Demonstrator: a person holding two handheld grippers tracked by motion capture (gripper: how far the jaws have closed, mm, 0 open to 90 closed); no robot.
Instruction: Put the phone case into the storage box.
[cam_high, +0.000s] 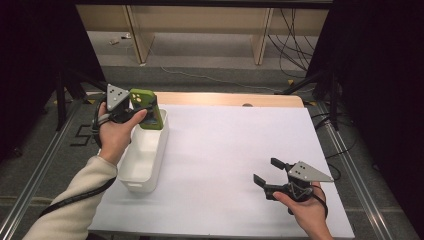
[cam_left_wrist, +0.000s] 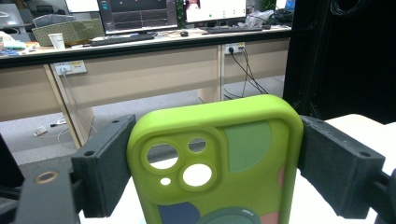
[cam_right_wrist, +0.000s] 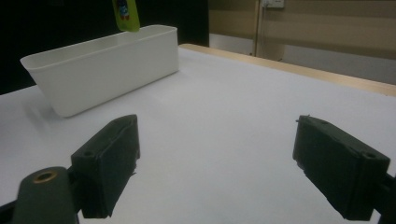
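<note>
The green phone case (cam_high: 148, 108), clamped in the left gripper (cam_high: 131, 107), should be lowered gently into the white bin (cam_high: 145, 162) while the right gripper (cam_high: 271, 173), jaws wide apart, is kept well away from the bin.

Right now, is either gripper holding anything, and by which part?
The left gripper clamps the green phone case by its two long side edges, near the camera end. The right gripper is open and holds nothing.

Premises: an office-type lab fitted out as a recording bay. At 12 o'clock beyond the white worktop (cam_high: 235, 150) stands a long desk (cam_left_wrist: 140, 70) carrying monitors (cam_left_wrist: 137, 14), a keyboard (cam_left_wrist: 122, 39) and a paper cup (cam_left_wrist: 58, 41). Loose cables (cam_high: 295, 45) cross the floor at 1 o'clock; black screens flank both sides.
</note>
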